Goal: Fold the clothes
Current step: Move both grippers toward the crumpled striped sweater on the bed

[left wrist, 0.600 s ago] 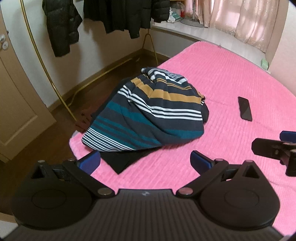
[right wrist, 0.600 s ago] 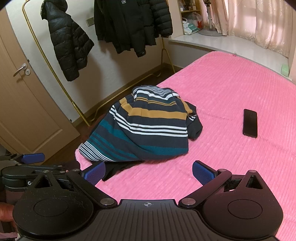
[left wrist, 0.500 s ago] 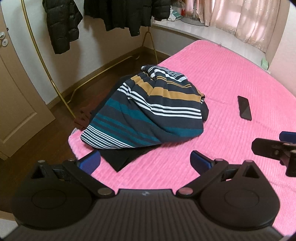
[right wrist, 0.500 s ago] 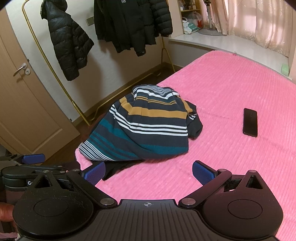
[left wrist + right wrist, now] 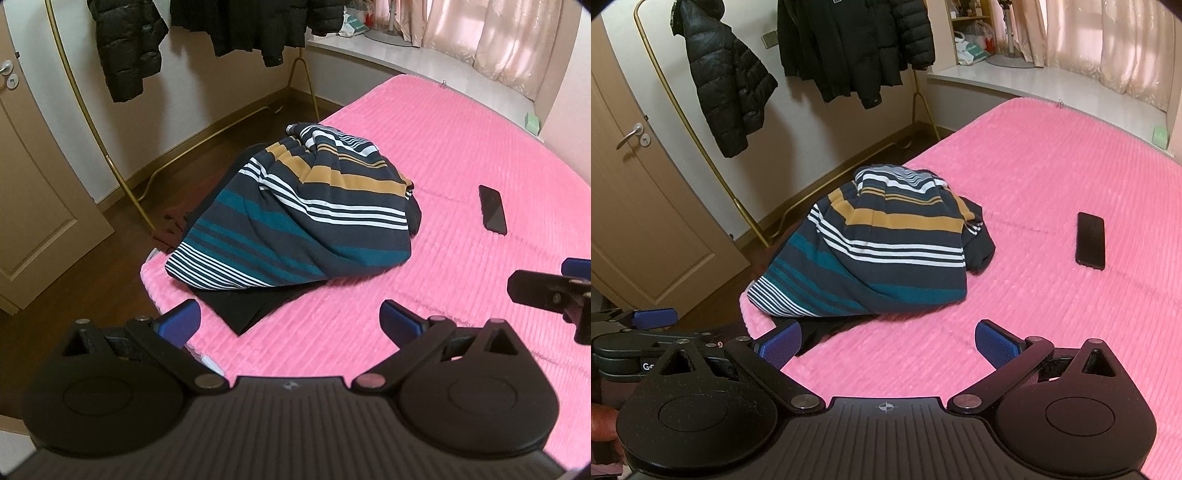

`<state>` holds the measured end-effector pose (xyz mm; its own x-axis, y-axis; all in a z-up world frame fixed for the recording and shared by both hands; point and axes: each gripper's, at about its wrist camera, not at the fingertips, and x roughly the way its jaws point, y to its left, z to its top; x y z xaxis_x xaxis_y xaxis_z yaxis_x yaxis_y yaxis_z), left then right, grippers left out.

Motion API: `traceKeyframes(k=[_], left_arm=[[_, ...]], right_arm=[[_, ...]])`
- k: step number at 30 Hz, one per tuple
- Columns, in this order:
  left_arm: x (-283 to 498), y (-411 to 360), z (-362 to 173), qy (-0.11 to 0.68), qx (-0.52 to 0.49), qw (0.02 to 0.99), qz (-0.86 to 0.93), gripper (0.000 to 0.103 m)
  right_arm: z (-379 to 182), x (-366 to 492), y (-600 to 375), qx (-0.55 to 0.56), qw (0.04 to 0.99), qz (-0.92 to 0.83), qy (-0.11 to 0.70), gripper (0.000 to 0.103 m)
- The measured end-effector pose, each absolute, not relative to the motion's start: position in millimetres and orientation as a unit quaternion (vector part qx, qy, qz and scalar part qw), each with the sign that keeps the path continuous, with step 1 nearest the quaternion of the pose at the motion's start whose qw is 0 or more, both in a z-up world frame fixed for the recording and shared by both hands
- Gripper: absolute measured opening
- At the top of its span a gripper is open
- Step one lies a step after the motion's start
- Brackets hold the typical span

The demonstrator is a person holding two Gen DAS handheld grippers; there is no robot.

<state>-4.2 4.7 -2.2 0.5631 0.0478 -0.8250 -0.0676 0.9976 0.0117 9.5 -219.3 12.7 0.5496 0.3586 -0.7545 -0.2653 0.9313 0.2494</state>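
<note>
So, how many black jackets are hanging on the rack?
2, as far as visible: a smaller jacket on the left, a larger jacket right of it. More may hang beyond the frame.

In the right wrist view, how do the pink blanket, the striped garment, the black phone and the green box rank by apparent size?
Largest to smallest, as they look:
1. pink blanket
2. striped garment
3. black phone
4. green box
The box lies farthest from the camera, so its true size against the phone is unsure.
</note>
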Motion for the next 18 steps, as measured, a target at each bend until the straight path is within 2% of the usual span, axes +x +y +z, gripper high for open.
traceKeyframes(k=[9,18], left_arm=[[-3.9,2.1,-8.0,0.474,0.004,0.88,0.022,0.097],[-9.1,8.6,-16.0,0.447,-0.016,0.892,0.064,0.098]], right_arm=[[9.4,10.5,-235.7,0.051,0.875,0.177,0.447,0.102],[-1.8,23.0,-268.5,-0.031,0.88,0.208,0.426,0.102]])
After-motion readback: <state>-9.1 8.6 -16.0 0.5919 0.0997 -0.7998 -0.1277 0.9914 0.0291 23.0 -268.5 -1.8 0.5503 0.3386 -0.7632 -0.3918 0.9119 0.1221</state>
